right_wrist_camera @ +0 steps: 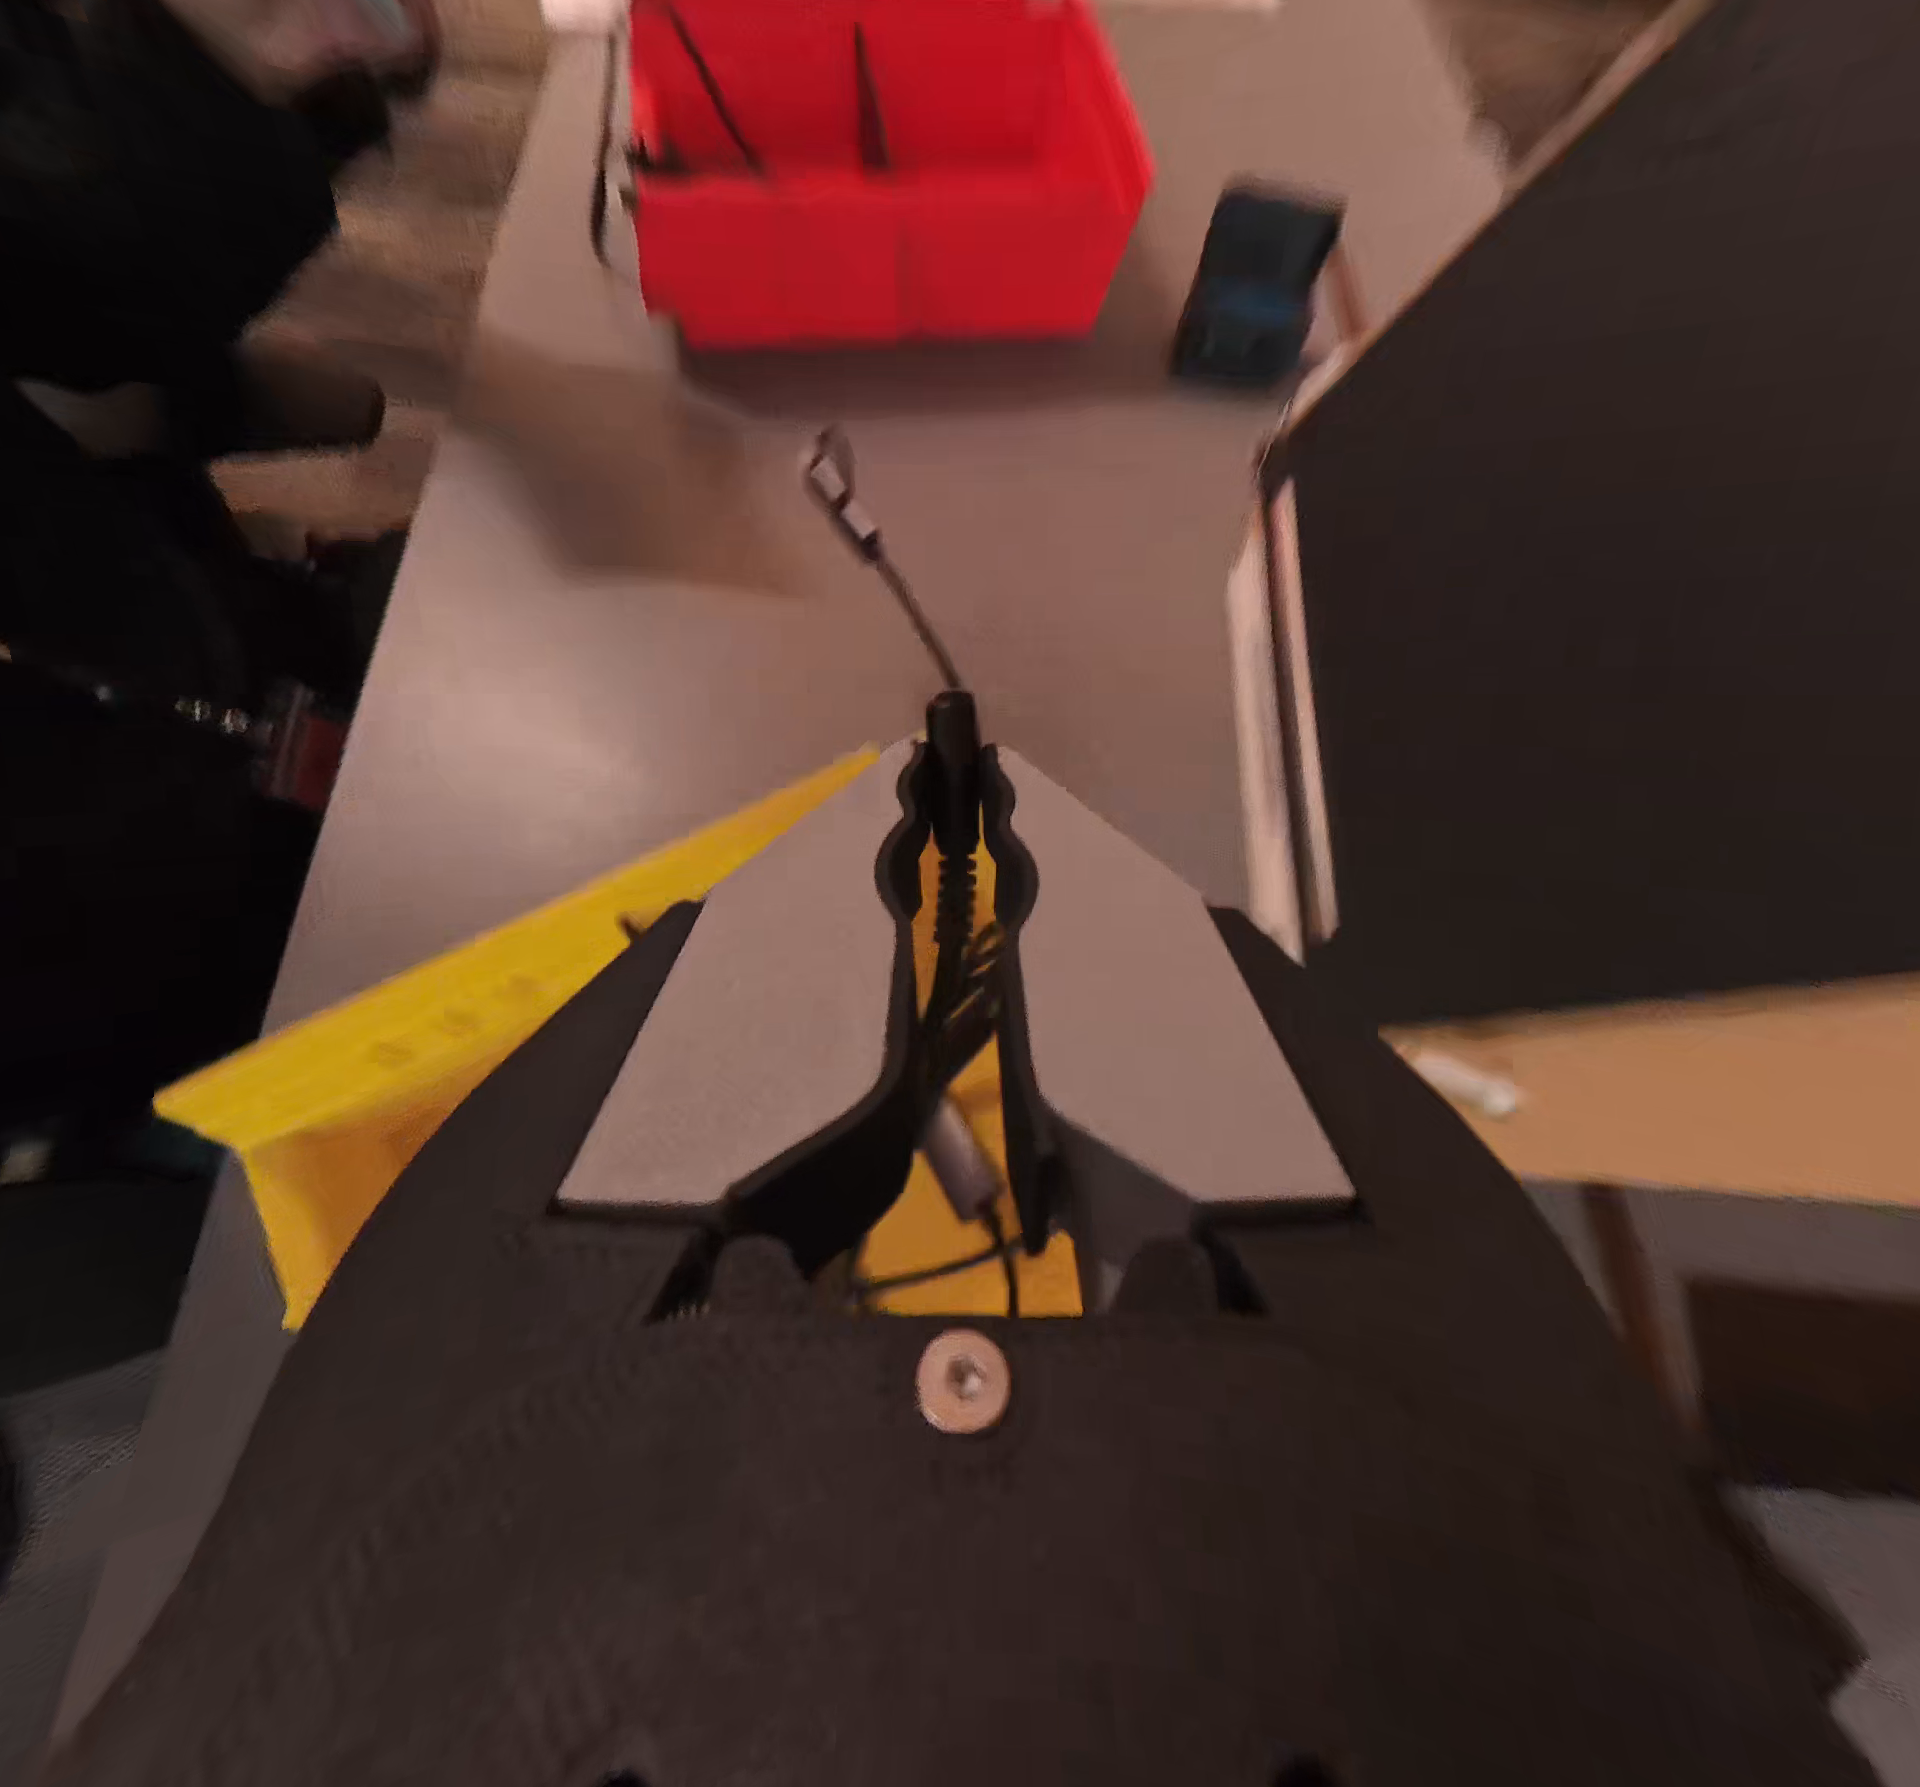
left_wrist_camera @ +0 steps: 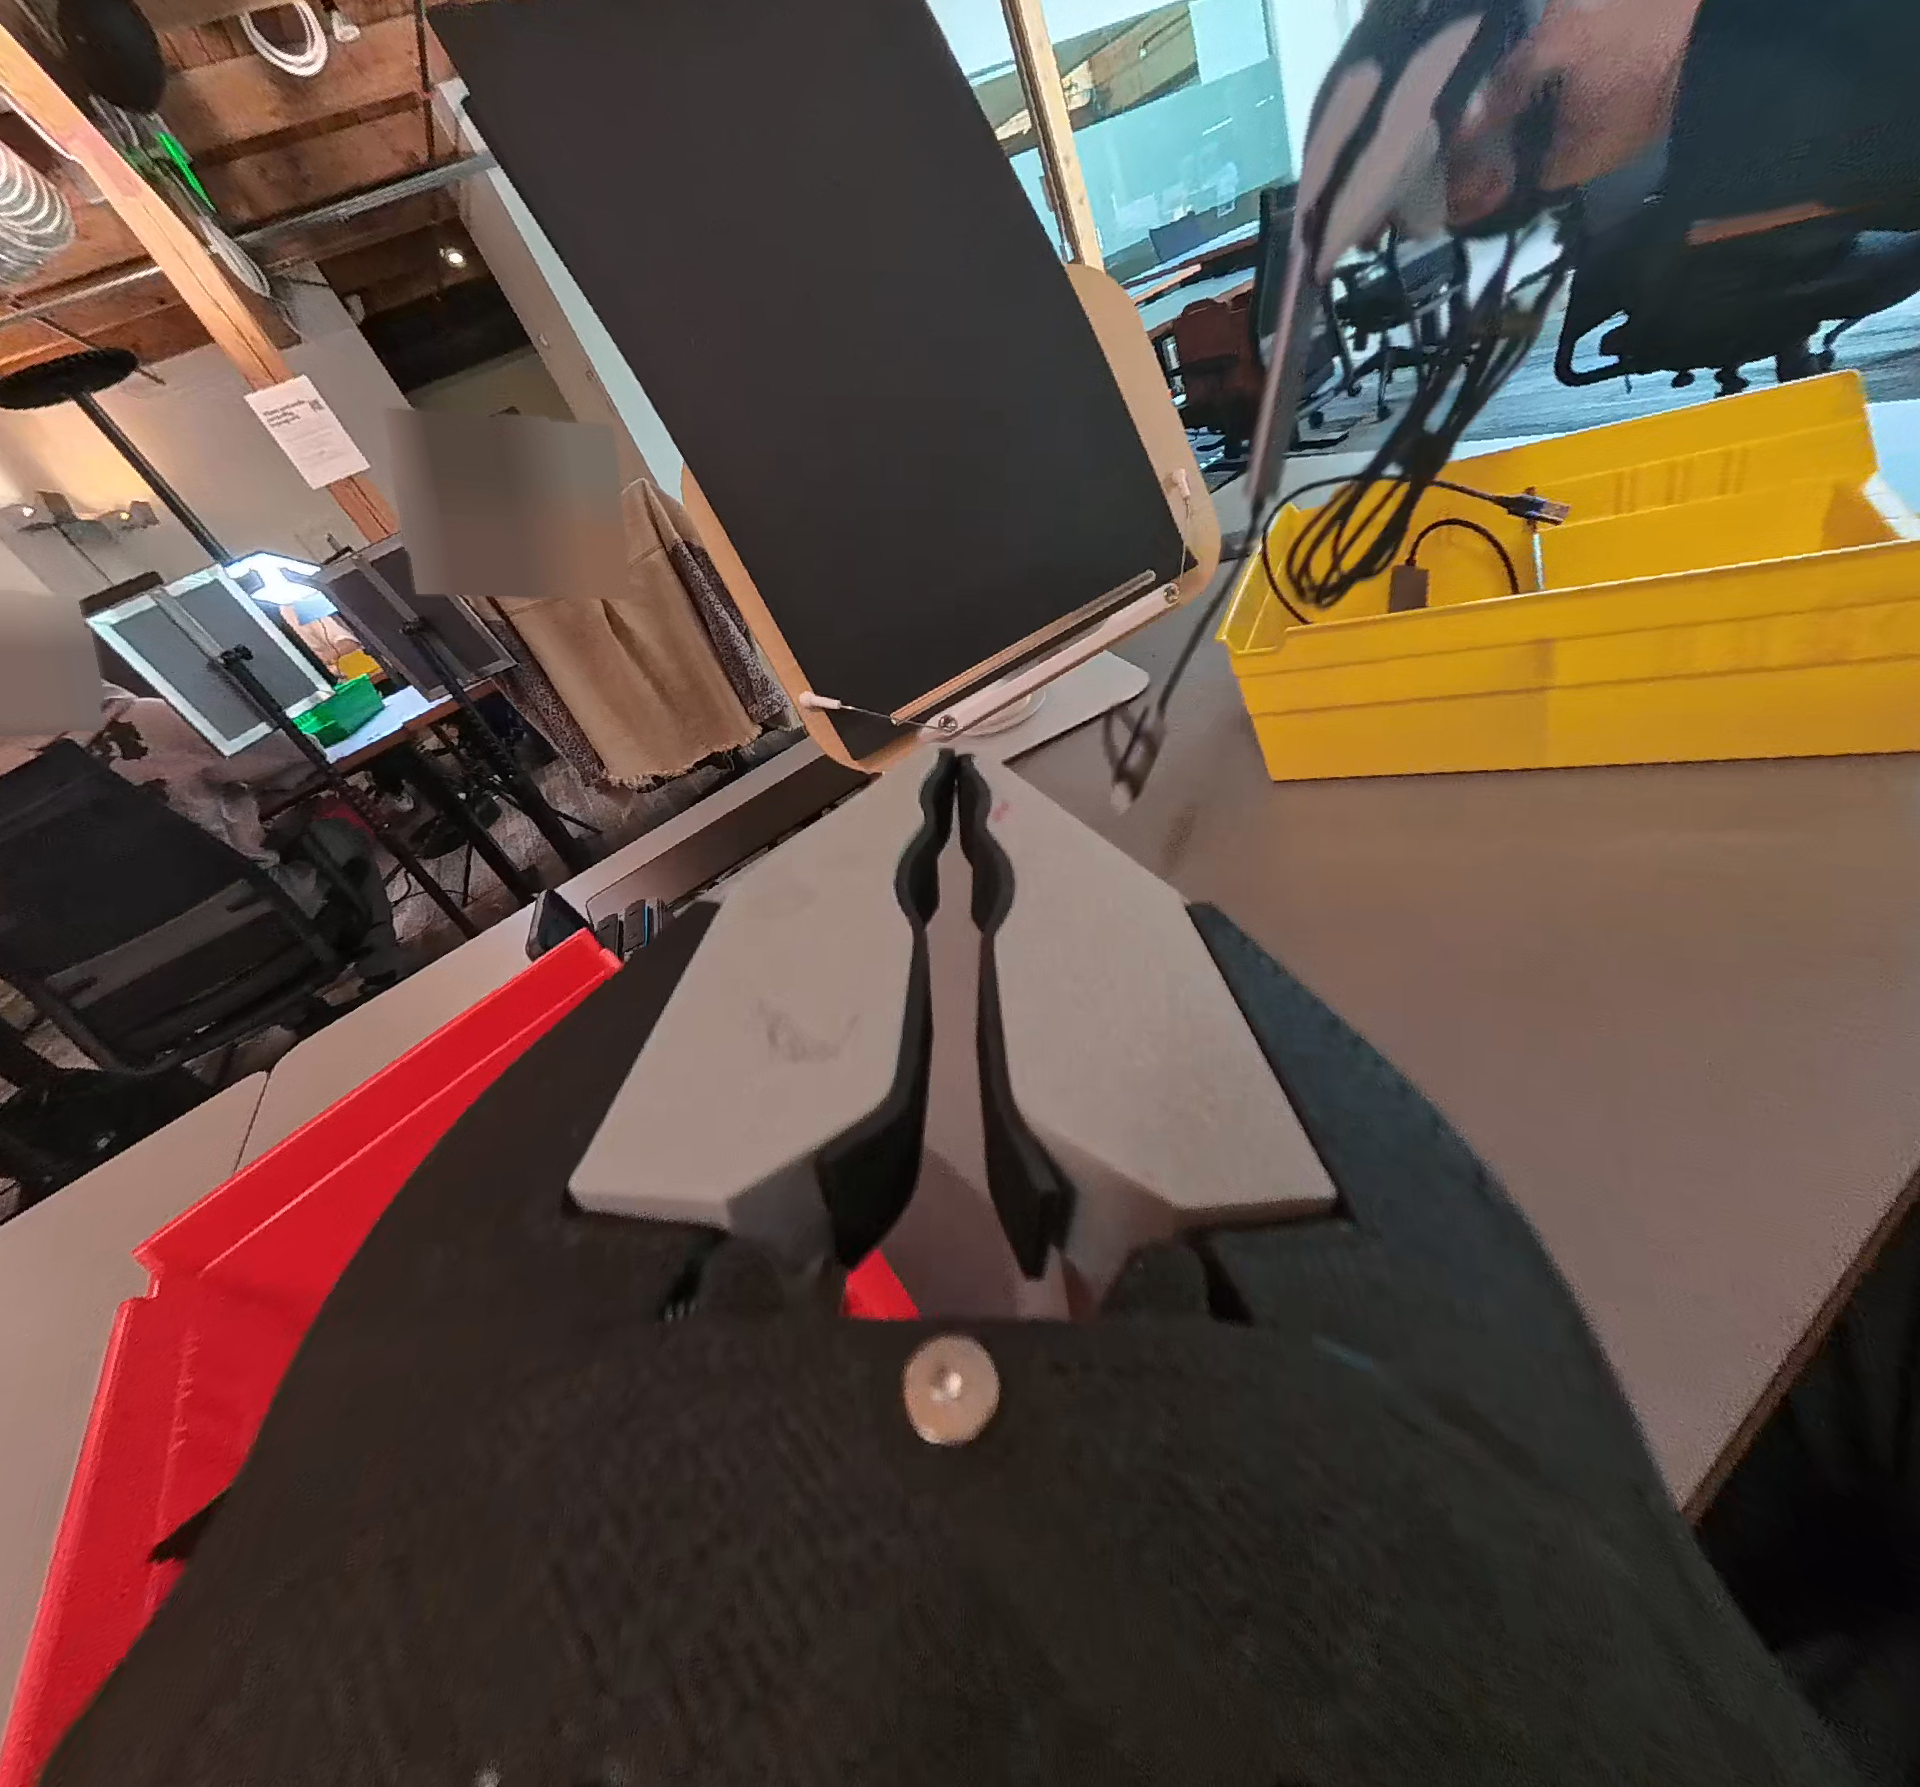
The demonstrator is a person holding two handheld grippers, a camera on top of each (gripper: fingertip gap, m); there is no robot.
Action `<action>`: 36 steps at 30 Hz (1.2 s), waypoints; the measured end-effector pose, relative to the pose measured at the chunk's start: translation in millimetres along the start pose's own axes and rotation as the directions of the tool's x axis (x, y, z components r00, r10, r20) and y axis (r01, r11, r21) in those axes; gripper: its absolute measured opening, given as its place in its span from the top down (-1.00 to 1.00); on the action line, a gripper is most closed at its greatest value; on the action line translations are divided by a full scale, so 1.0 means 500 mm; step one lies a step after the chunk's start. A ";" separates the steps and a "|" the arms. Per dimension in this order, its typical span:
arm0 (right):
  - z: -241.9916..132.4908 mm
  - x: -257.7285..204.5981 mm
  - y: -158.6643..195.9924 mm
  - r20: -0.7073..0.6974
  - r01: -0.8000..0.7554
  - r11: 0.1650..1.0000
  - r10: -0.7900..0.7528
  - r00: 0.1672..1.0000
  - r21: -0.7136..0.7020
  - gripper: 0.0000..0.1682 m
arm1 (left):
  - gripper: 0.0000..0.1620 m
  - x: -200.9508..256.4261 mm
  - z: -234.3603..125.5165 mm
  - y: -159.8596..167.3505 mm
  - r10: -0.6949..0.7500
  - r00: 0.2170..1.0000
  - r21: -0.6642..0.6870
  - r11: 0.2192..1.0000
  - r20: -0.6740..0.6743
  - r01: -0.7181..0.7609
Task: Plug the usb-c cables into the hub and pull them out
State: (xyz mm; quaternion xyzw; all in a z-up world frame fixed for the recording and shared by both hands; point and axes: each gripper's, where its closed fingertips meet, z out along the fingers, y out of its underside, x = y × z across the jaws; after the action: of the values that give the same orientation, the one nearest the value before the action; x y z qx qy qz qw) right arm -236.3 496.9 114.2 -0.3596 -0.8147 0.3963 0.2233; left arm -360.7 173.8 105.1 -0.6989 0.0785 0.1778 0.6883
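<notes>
Grey table (right_wrist_camera: 644, 657) in an open workshop. A black upright board (left_wrist_camera: 810, 335) stands behind the yellow bin (left_wrist_camera: 1558, 657); the red bin (right_wrist_camera: 883, 168) sits well apart from the yellow bin. The right gripper (right_wrist_camera: 951, 750) is clamped on a black USB-C cable (right_wrist_camera: 904, 594), silver plug dangling, above the yellow bin. The left gripper (left_wrist_camera: 954, 771) has its tips together, holding nothing.

A black USB-C cable (right_wrist_camera: 951, 781) is pinched at its plug collar, its silver-tipped end (right_wrist_camera: 836, 480) curving forward above the grey table; more cables (left_wrist_camera: 1455, 553) lie coiled in the yellow bin (left_wrist_camera: 1558, 698).
</notes>
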 end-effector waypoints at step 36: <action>0.024 -0.223 0.090 -0.416 -0.456 0.872 0.486 0.768 0.177 0.22 | 0.30 -0.056 -0.036 0.253 -0.122 0.973 -0.417 0.888 0.195 0.195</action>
State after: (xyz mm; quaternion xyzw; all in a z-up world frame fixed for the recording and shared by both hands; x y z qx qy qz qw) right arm -154.1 425.2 61.9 -0.6260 -0.6111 0.3723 0.3099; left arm -428.9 147.1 -3.1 -0.8215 -0.0772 0.1903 0.5320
